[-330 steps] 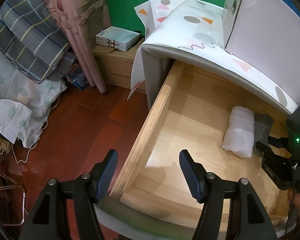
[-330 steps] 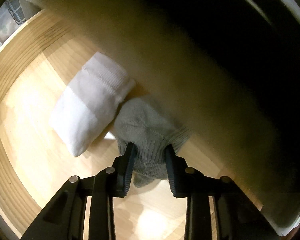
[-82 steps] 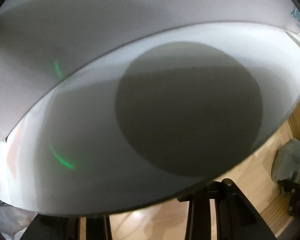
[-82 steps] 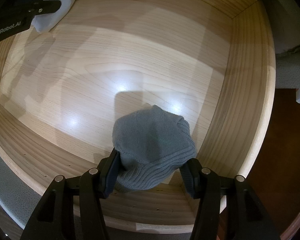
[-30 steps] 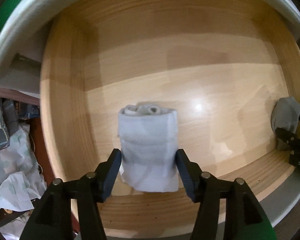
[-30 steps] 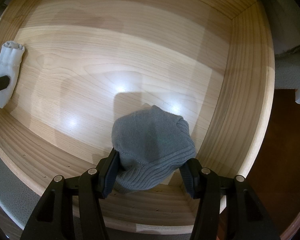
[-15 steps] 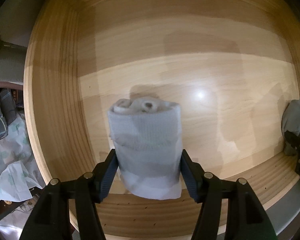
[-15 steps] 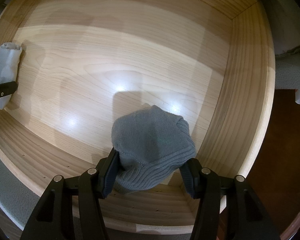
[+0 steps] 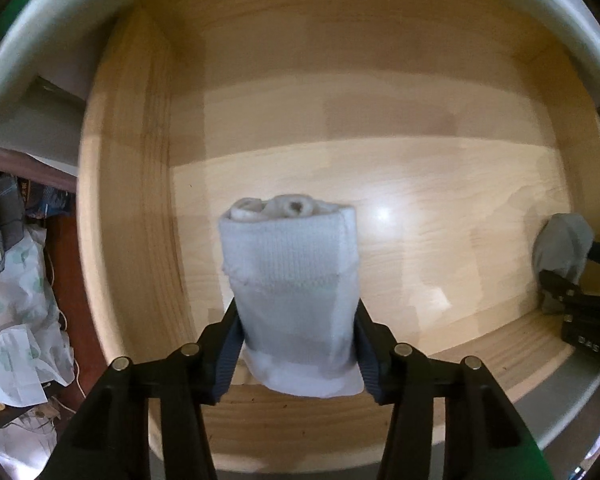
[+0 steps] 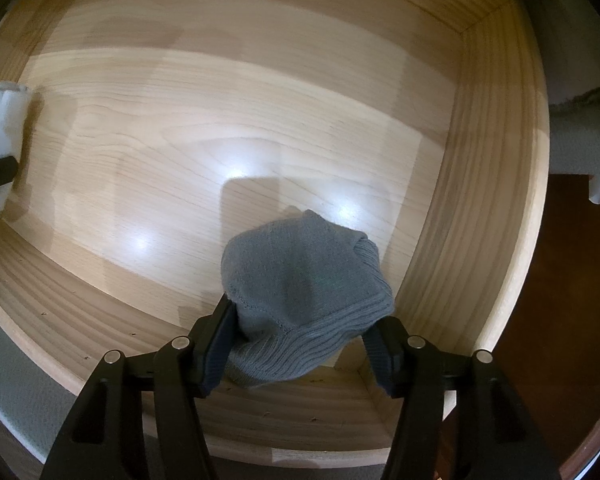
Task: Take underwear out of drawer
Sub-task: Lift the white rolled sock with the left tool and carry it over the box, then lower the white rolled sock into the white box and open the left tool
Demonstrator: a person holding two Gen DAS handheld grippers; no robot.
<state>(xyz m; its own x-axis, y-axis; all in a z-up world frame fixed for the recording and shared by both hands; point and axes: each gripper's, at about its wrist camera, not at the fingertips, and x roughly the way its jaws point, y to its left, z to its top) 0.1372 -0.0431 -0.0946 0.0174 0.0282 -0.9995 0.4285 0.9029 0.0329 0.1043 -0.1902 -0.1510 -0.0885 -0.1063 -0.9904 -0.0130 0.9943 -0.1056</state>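
Observation:
My left gripper (image 9: 296,344) is shut on a rolled white garment (image 9: 292,280) and holds it above the floor of the open wooden drawer (image 9: 400,168). My right gripper (image 10: 300,344) is shut on a folded grey knit garment (image 10: 300,280) near the drawer's front right corner. The grey garment also shows at the right edge of the left wrist view (image 9: 562,244). The white roll also shows at the left edge of the right wrist view (image 10: 0,120).
The drawer's wooden walls (image 10: 472,208) enclose both grippers. A grey padded cabinet edge (image 9: 80,32) runs over the drawer's back. Crumpled patterned bedding (image 9: 16,312) lies on the dark red floor to the left. Dark floor (image 10: 572,280) lies right of the drawer.
My left gripper has lifted the white roll higher and nearer the camera. My right gripper holds the grey garment in the same place.

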